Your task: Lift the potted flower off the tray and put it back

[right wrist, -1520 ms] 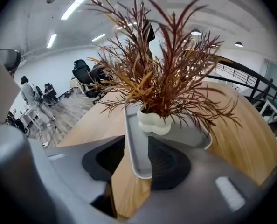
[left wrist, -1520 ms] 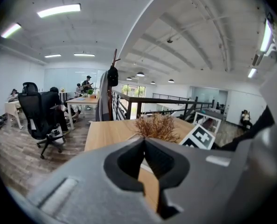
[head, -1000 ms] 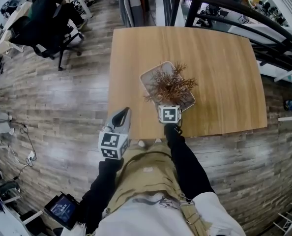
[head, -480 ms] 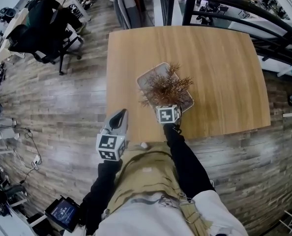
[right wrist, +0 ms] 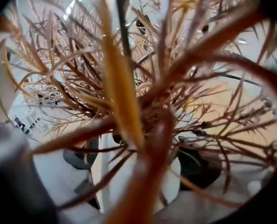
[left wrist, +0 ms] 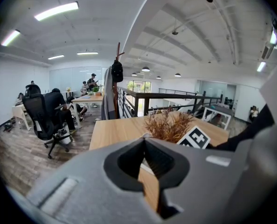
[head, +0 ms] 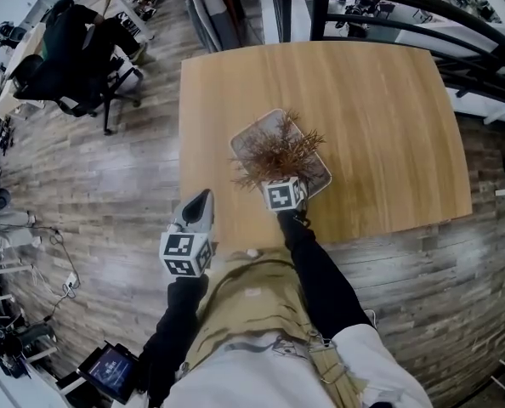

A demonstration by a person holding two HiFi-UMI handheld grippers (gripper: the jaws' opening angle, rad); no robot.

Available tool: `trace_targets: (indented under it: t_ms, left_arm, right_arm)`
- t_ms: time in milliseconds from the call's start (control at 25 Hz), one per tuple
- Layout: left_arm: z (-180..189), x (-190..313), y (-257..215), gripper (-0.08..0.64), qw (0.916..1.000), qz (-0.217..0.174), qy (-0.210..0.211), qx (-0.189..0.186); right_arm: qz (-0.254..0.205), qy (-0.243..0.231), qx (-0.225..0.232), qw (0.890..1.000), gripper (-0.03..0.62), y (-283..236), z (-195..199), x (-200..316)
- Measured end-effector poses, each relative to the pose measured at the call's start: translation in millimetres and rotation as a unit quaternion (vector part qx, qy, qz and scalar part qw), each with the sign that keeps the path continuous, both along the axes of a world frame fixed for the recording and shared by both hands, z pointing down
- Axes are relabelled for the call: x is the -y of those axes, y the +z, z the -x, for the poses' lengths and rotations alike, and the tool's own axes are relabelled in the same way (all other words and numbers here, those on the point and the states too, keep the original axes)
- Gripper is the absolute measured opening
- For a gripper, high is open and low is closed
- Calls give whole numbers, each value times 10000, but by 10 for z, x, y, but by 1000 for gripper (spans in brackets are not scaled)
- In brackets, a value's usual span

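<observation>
Though buried in twigs, looks clamped on the white pot of the upright potted flower dead ahead on the tray: right gripper. Left gripper: pinched shut, empty, farther back by the table corner.

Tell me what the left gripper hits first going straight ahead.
Probably the table: the left gripper points over its near left corner, with the plant off to its right. Height above the wood is unclear.

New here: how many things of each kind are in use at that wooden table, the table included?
table: 1
tray: 1
potted flower: 1
grippers: 2, the left gripper and the right gripper
Total: 5
</observation>
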State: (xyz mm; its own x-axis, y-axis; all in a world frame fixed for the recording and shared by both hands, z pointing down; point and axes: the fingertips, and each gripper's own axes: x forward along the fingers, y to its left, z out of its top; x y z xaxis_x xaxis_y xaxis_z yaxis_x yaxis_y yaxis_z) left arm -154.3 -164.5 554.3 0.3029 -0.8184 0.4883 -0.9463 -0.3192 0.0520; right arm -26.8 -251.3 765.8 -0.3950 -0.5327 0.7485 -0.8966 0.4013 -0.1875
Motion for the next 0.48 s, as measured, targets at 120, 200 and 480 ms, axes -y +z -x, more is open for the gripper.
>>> trace_targets:
  t_ms: [120,200,480]
  left_arm:
    - [27,34,10,2,10000,27,-24,24]
    - [37,43,21,2,10000,32,-36,45]
    - [74,21,40,2,9999,90,-72,88]
  right_arm:
    - [12,11,-34,10000,525,25,20,40]
    - [-29,41,-116,9999,525,42,-9,66]
    - [-98,101,-212,9997,472,28,-45,105]
